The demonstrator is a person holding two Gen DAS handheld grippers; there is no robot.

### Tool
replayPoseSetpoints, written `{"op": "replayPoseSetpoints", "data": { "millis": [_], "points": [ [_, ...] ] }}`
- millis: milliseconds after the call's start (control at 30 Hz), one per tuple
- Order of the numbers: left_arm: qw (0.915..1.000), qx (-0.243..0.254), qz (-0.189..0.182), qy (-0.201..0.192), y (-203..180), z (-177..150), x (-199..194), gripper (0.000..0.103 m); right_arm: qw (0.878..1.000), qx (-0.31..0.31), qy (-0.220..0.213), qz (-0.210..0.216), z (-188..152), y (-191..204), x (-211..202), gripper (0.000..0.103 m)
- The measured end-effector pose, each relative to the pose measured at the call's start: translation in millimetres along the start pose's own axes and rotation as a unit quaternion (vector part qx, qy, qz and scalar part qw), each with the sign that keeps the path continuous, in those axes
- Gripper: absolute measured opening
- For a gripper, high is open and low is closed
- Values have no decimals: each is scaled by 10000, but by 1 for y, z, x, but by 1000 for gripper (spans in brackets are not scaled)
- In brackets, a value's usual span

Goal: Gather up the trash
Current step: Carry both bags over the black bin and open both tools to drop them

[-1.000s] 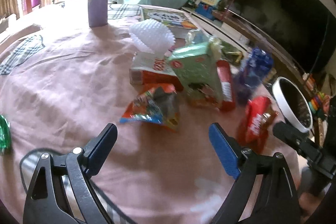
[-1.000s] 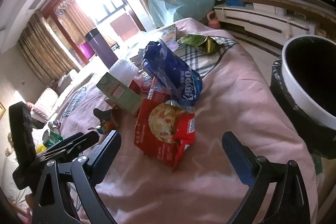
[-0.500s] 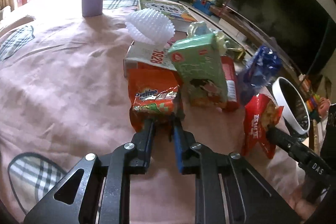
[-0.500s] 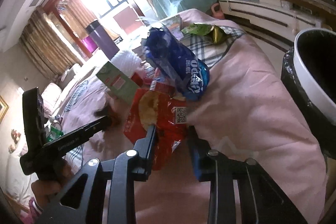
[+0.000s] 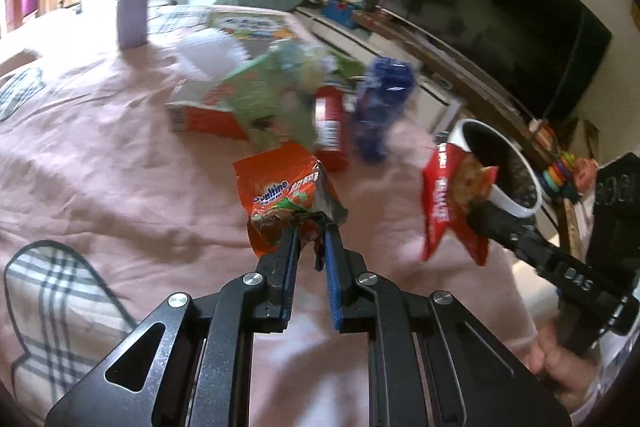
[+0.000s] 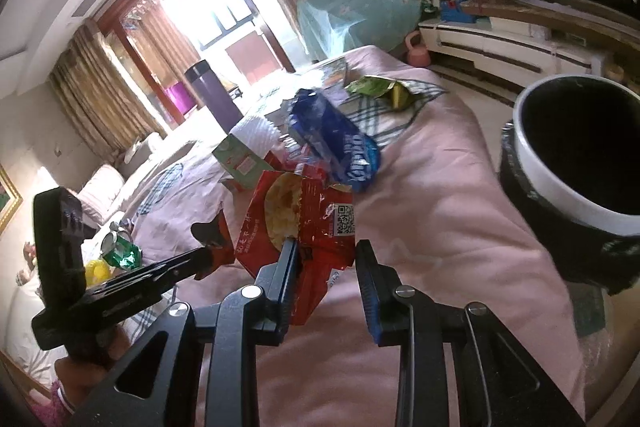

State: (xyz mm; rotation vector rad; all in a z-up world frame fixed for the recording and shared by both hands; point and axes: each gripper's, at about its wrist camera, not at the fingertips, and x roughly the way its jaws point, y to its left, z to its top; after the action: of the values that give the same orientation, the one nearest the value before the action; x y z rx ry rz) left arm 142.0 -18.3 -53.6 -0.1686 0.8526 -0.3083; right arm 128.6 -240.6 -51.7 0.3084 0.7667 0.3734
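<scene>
1. The left gripper point(image 5: 311, 239) is clamped on the bottom edge of the orange packet point(image 5: 280, 187), which stands up from the jaws, long axis toward 12 o'clock
2. The right gripper point(image 6: 324, 259) is clamped on the red packet point(image 6: 298, 219); the jaws stand a little apart with the crumpled foil bunched between them, and the packet rises toward 11 o'clock
3. Both pairs of jaws have just been closing, each with its packet between them
4. The bin point(image 6: 560, 163), white-rimmed and black-lined, stands off the bed's edge at about 2 o'clock from the right gripper; in the left view it point(image 5: 508, 199) lies at 2 o'clock, behind the red packet point(image 5: 444, 199)
5. My reading: the right hand is nearer the bin, so the red packet has the shorter way; the orange one must cross past it
6. Count held: two packets, one per gripper
7. Count on the pink cover point(image 6: 420, 227): one blue packet point(image 6: 340, 143), one green carton point(image 6: 240, 159), one red box point(image 5: 330, 131), one orange-and-white box point(image 5: 200, 115), one white foam net point(image 6: 256, 131), one green wrapper point(image 6: 372, 85) at 12 o'clock, one green scrap point(image 6: 120, 251) at 9 o'clock
8. One purple flask point(image 6: 212, 95) stands beyond; probably not trash
</scene>
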Motion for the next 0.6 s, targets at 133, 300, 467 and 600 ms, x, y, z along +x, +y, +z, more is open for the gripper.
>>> {"op": "replayPoseSetpoints", "data": {
  "millis": [133, 300, 467, 600],
  "points": [
    [9996, 217, -198, 13, -25, 1, 1, 12, 9998, 123, -90, -112, -2, -15, -15, 29],
    [9980, 484, -410, 41, -53, 5, 6, 12, 9986, 326, -278, -295, -1, -38, -38, 29],
    [9957, 705, -601, 59, -82, 10, 11, 12, 9965, 470, -488, -498, 4, -60, -59, 29],
    [9935, 891, -713, 59, -106, 15, 17, 12, 9939, 585, -655, -672, 11, -78, -74, 29]
  ]
}}
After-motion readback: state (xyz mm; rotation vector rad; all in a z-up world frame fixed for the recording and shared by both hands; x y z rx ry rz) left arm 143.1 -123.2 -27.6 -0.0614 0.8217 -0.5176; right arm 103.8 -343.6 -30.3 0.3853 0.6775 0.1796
